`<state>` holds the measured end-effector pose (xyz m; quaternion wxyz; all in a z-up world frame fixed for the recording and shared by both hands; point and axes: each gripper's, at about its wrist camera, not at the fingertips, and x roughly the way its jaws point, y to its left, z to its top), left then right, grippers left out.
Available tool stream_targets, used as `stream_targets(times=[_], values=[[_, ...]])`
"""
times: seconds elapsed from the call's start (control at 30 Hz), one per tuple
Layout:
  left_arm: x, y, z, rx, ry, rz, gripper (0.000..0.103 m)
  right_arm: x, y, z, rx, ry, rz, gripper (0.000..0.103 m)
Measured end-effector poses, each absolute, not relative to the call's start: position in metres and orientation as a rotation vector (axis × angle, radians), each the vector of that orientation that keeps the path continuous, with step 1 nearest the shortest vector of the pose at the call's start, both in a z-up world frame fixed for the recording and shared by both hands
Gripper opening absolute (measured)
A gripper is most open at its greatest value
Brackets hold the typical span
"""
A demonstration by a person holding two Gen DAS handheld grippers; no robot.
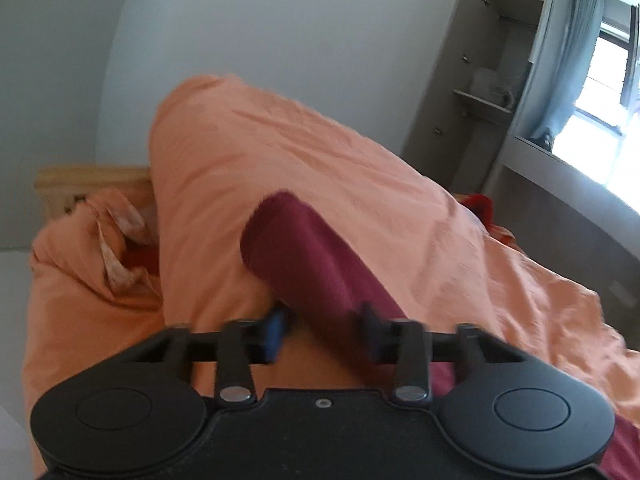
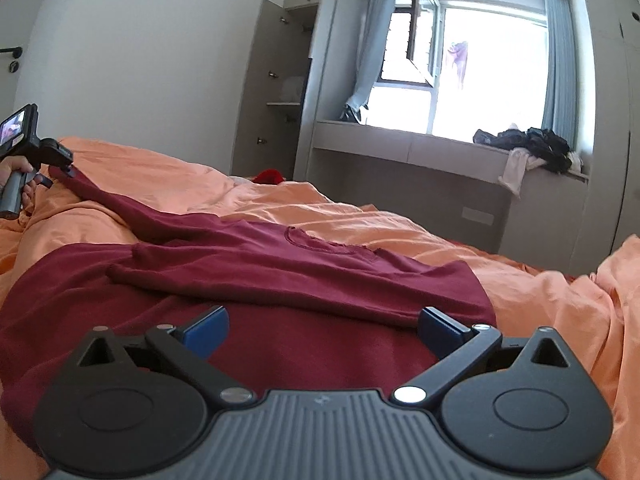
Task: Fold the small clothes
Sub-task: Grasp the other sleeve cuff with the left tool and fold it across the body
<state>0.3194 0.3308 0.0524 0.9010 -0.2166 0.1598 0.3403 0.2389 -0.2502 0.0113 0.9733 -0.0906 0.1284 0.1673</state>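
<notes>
A maroon long-sleeved shirt lies spread on the orange duvet, with one sleeve folded across its chest. In the right wrist view my left gripper is at the far left, held by a hand, and the other sleeve stretches up to it. In the blurred left wrist view that sleeve runs between the fingers of my left gripper, which is shut on it. My right gripper stands wide open just above the shirt's body, with nothing gripped.
The orange duvet bunches into a high mound ahead of the left gripper. A red item lies at the bed's far edge. A grey open wardrobe and a window bench with dark clothes stand beyond.
</notes>
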Motion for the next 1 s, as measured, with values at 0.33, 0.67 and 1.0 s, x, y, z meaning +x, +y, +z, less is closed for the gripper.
stream_targets(times=[0.33,0.67,1.0], values=[[0.322,0.254,0.106,-0.128,0.099,0.541,0.008,0.238,-0.267,0.01,-0.119,0.255,0.296,0.103],[0.279,0.081,0.135,0.216,-0.026,0.089,0.009,0.231,-0.275,0.018,-0.087,0.21,0.266,0.103],[0.242,-0.035,0.051,0.186,0.161,-0.228,0.018,0.228,-0.289,0.022,-0.048,0.192,0.224,0.103]])
